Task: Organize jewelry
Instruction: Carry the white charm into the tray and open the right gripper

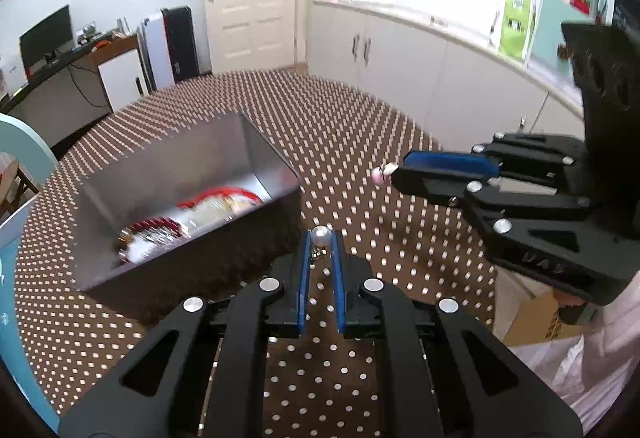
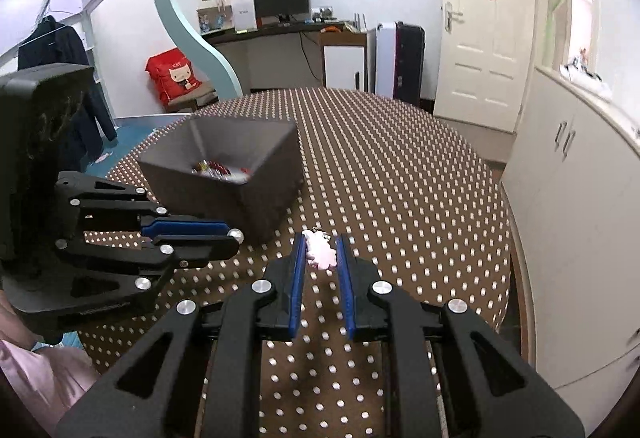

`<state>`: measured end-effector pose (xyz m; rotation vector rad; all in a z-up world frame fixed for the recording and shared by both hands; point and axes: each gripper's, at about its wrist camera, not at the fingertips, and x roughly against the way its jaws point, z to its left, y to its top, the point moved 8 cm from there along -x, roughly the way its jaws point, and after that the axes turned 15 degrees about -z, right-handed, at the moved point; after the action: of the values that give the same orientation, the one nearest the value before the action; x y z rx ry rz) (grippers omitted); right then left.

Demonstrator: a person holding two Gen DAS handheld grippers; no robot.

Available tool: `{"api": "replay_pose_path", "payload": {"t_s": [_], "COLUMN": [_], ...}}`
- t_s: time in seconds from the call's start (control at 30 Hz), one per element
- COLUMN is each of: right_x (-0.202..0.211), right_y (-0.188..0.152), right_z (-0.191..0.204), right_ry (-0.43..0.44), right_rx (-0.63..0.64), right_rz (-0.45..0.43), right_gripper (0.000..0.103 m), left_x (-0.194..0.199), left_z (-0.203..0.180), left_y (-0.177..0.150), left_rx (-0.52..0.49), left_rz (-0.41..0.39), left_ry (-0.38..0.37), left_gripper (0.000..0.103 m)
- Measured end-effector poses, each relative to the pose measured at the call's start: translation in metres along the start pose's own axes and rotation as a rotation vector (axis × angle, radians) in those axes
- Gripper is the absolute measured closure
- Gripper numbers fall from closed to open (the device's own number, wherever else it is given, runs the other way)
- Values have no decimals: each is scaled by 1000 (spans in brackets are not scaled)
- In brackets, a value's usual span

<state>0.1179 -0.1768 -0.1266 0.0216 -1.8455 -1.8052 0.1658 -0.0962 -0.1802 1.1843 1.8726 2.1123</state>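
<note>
Left claw [image 1: 322, 238] clamped on round pearl-like bead [image 1: 322, 235] with small gold fitting beneath, raised above polka-dot table [image 1: 360, 126], just beside near corner of grey box [image 1: 256, 146]. Right claw [image 2: 319, 248] clamped on pale pink charm [image 2: 319, 253] with metal ring, also off table, further from grey box on its right side. Grey box holds red and white jewelry [image 1: 192, 218], blurred. No earlier frame for comparison.

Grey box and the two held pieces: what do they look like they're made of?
Grey box: thin stiff sheet with a matte grey finish, crisp folded edges; card or plastic, can't tell. Pearl piece in the left gripper: glossy round bead with a highlight, gold-toned fitting below. Pink charm in the right gripper: opaque pale pink, smooth; probably plastic or resin.
</note>
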Motion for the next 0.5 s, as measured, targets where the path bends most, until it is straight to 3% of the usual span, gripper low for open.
{"api": "replay_pose_path", "payload": {"t_s": [0.17,0.43,0.47,0.5], "right_x": [-9,-42,-45,-48], "right_y": [25,41,41,41], "right_z": [20,57,58,58], "right_ry": [37,133,125,110], "right_rx": [35,102,106,105], "right_rz": [-44,-39,-36,-33], "right_gripper": [88,88,88,84], "left_x": [22,35,36,38], "left_z": [27,67,70,74], "left_y": [22,30,29,28], "left_rx": [47,105,96,93], "left_rz": [-81,-110,-108,-107], "left_ry": [57,149,170,183], "left_gripper": [93,92,91,77]}}
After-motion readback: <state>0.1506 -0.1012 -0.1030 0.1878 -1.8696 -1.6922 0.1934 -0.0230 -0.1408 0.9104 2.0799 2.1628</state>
